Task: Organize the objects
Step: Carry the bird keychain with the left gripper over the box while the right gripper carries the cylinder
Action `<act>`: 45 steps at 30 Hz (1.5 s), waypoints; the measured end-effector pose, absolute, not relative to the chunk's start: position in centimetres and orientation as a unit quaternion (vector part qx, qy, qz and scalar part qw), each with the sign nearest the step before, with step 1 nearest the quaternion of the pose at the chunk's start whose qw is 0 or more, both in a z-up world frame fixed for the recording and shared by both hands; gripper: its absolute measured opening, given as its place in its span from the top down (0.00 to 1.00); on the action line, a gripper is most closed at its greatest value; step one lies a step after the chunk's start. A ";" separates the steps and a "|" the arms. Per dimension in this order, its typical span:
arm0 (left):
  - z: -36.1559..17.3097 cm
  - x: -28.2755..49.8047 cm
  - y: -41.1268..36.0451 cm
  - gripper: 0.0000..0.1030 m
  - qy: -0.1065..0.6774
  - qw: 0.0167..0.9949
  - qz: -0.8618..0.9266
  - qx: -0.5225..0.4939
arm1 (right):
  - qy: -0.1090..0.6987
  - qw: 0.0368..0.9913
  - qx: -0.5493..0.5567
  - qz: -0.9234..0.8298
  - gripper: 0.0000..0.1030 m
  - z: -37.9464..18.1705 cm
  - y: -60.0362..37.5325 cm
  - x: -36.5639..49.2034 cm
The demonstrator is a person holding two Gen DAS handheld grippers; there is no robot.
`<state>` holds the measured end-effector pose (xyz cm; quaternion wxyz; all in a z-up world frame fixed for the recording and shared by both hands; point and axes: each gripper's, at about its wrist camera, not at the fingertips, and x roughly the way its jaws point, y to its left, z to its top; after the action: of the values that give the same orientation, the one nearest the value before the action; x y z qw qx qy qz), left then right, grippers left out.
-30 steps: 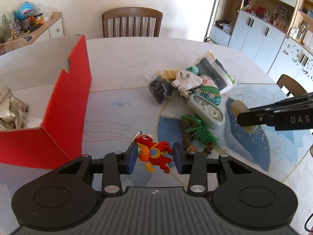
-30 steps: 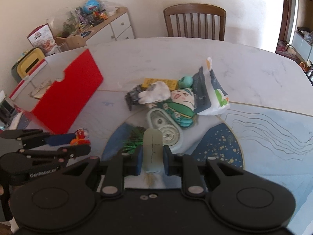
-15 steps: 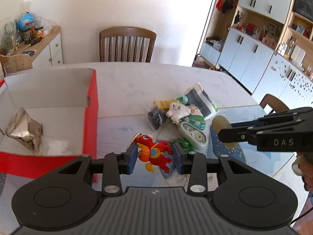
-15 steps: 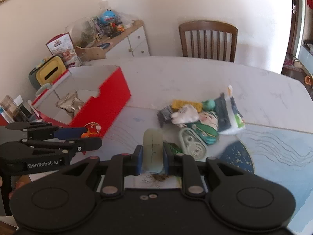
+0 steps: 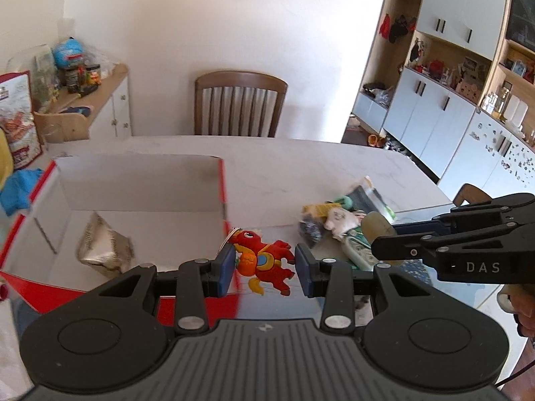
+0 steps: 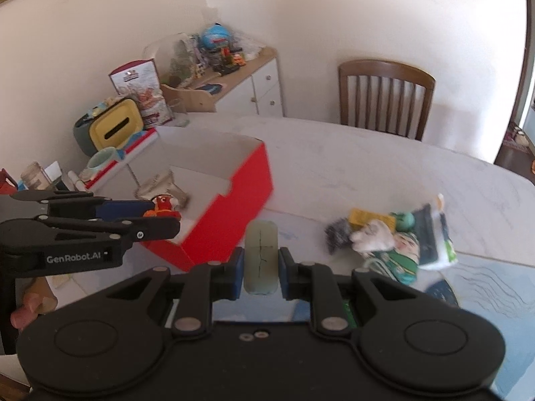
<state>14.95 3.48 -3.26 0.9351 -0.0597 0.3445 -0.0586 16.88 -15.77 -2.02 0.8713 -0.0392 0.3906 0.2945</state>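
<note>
My left gripper (image 5: 264,265) is shut on a red dragon toy (image 5: 262,260), held in the air at the near right edge of the red box (image 5: 222,187). The same toy (image 6: 164,205) shows in the right wrist view, over the box's near corner. My right gripper (image 6: 260,264) is shut on a pale green cracked disc (image 6: 260,257), lifted above the table to the right of the red box (image 6: 234,214). That disc (image 5: 376,225) also shows in the left wrist view. Inside the box lies a crumpled silver packet (image 5: 103,247).
A pile of toys and packets (image 6: 394,237) lies on the marble table (image 6: 367,160), to the right of the box. A wooden chair (image 5: 239,103) stands at the far side. A cluttered sideboard (image 6: 227,80) is at the left, cabinets (image 5: 444,120) at the right.
Both grippers have risen and moved left toward the red box, each keeping hold of its object. The box interior has come into view; the pile has shifted right and farther away.
</note>
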 end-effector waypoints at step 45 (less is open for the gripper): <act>-8.1 29.9 17.5 0.63 0.404 0.913 0.004 -0.051 | 0.417 0.845 -0.140 0.303 0.81 -8.0 4.1 25.7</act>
<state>29.87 17.53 -8.12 0.9132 -0.0512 0.4042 0.0040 25.67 4.15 -8.00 0.8453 -0.1398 0.4173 0.3030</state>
